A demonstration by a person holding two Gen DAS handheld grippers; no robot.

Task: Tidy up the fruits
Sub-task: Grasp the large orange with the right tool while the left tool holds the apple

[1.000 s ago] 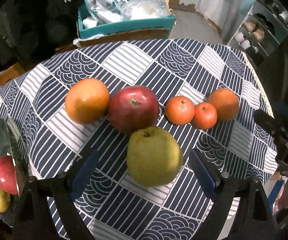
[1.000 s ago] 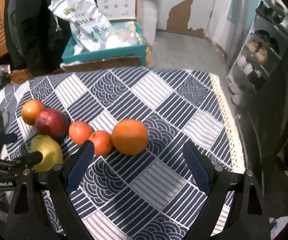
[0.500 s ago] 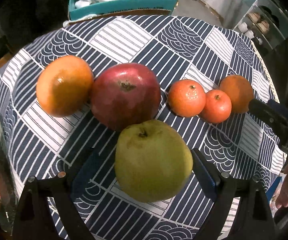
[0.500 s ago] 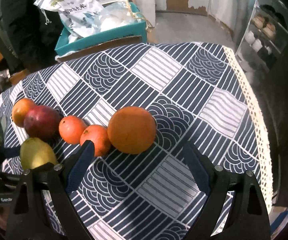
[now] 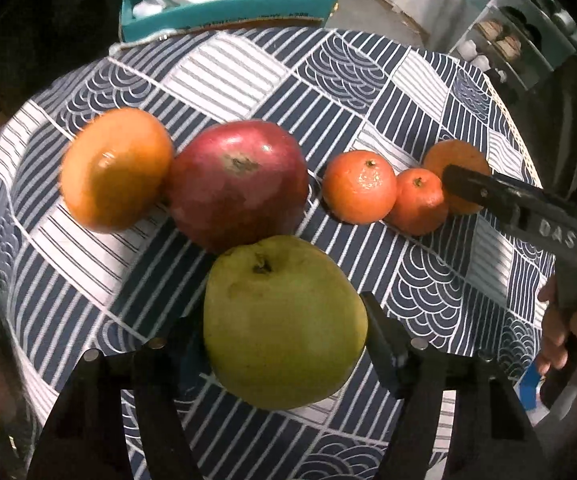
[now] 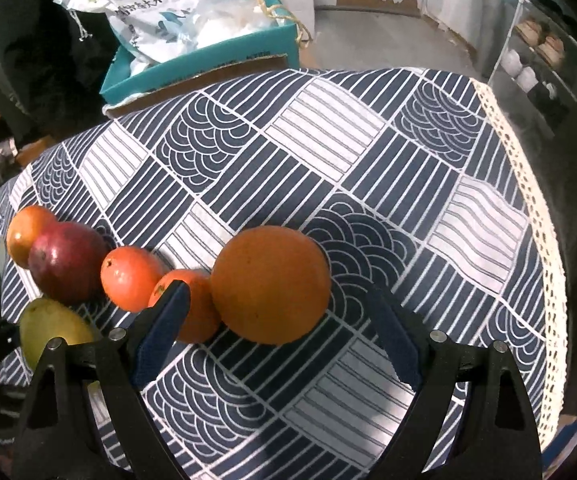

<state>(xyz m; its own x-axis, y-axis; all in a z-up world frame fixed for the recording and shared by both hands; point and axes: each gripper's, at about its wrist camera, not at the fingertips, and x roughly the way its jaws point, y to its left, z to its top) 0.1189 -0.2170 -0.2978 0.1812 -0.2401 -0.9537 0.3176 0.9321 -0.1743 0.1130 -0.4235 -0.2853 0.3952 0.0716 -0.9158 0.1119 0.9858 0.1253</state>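
Patterned counter holds the fruit: my left tongs grip the green pear just before the red apple; my right tongs spread wide around the large orange

Bare tabletop is left beyond the fruit row; passage around the pear is blocked by the red apple.

Left gripper: black frame, silver screws. Right gripper: black frame, blue ribbed finger pads, silver screws, white "DAS" lettering; bare-skinned hand.
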